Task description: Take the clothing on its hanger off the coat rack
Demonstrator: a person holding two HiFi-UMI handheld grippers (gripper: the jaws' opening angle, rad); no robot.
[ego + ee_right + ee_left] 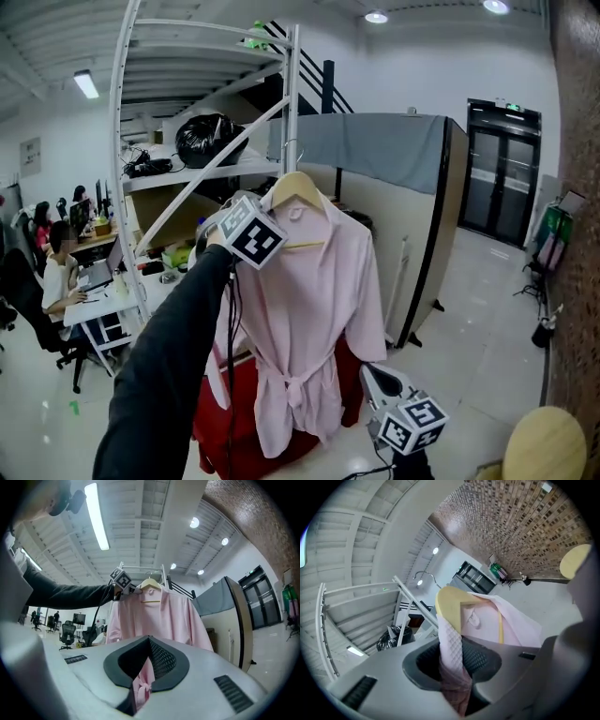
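Observation:
A pink robe [305, 309] hangs on a wooden hanger [298, 186] beside the white coat rack frame [292, 103]. My left gripper [265, 208] is raised at the hanger's left shoulder. In the left gripper view its jaws [452, 653] are shut on the pink fabric draped over the hanger end [449, 606]. My right gripper [370, 373] is low at the robe's lower right, apart from it. Its jaws [143, 667] stand open with nothing in them; the robe [157, 616] and its belt knot show at a distance through the gap.
A white shelf unit [127, 141] with a black bag [208, 136] stands behind the rack. A grey-topped partition [412, 187] is to the right. Something red [234, 412] sits under the robe. People at desks [56, 272] are far left; a round wooden seat [544, 448] is at the lower right.

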